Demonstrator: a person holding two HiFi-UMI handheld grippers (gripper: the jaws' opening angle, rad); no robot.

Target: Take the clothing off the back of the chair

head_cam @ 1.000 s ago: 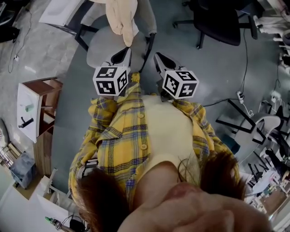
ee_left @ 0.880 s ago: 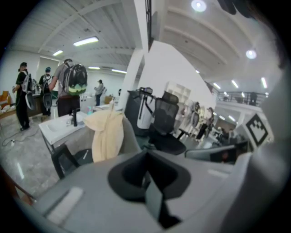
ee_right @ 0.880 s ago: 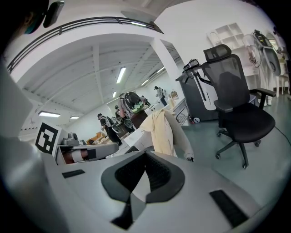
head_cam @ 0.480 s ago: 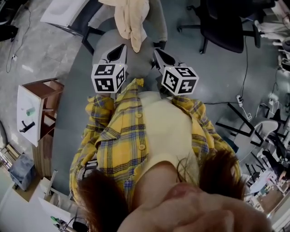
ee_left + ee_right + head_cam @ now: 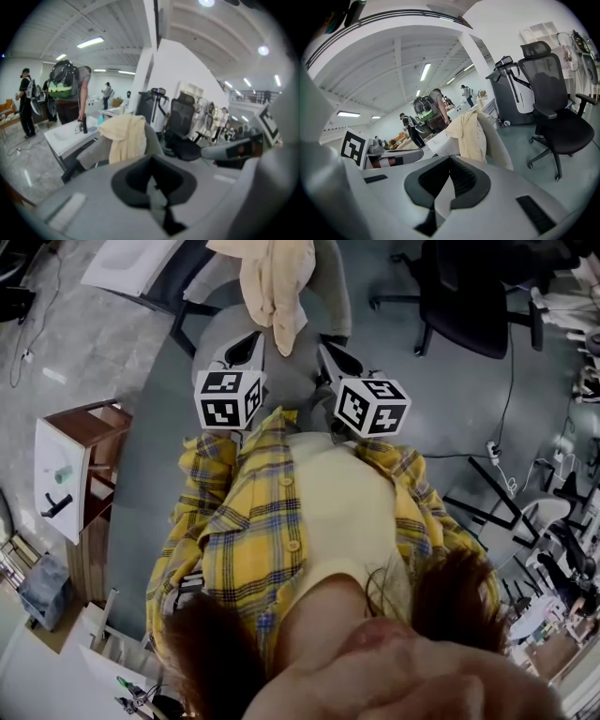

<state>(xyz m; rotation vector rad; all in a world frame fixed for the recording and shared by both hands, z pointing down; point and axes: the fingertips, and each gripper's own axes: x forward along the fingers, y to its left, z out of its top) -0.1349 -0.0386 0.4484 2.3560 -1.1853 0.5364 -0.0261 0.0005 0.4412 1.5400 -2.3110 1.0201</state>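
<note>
In the head view, the cream clothing (image 5: 277, 282) hangs over the back of the grey chair (image 5: 220, 334), one end trailing down toward the seat. The left tool (image 5: 246, 348) and the right tool (image 5: 336, 360) are held side by side out over the seat, both pointing at the chair. Both are short of the fabric, and neither touches it. A black office chair (image 5: 469, 287) stands well apart to the right.

In the left gripper view, the left tool (image 5: 151, 164) has its jaws together with nothing between them. Past the tips, the clothing (image 5: 123, 138) is draped over the top edge of the chair (image 5: 152, 140), bunched and folded over on itself, with clear space between it and the tool.

In the right gripper view, the right tool (image 5: 449, 176) also shows its jaws together and empty. The clothing (image 5: 471, 131) sits ahead and slightly right of its line, on the back of the chair (image 5: 497, 140).

By these views the task is only at the approach. Nothing is gripped and the garment is not yet lifted or disturbed. Still to come, it seems, are closing the gap, parting the jaws, taking hold of the fabric and drawing it clear of the chair back.
</note>
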